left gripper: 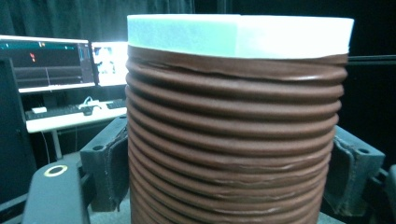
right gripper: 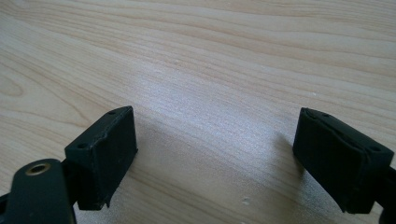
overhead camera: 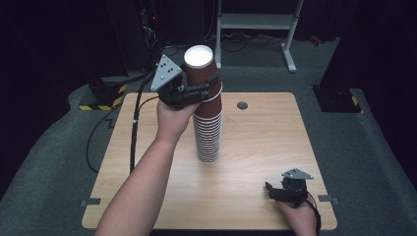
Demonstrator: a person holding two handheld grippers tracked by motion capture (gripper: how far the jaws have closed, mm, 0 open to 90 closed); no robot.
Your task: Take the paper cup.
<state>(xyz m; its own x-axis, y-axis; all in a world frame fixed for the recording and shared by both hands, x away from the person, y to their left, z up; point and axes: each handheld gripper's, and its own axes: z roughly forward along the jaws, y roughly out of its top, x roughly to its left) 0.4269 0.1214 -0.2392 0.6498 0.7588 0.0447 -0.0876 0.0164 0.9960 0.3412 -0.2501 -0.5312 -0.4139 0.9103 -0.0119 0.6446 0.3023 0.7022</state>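
A tall stack of brown ripple paper cups (overhead camera: 208, 132) stands near the middle of the wooden table (overhead camera: 265, 142). Its top cup (overhead camera: 201, 66), white inside, sits higher than the rest and leans a little to the left. My left gripper (overhead camera: 209, 89) comes in from the left and is shut on that cup just below its upper part. In the left gripper view the ribbed brown cup (left gripper: 233, 116) with its white rim sits between the two black pads (left gripper: 109, 168), which press on its sides. My right gripper (overhead camera: 272, 191) rests low at the table's front right, open, with bare wood between its jaws (right gripper: 215, 158).
A round cable hole (overhead camera: 242, 105) lies in the table behind the stack. A metal stand (overhead camera: 255, 22) is on the floor beyond the table, and a yellow-and-black striped base (overhead camera: 103, 98) at the far left. Lit monitors (left gripper: 46, 60) on a desk appear in the left gripper view.
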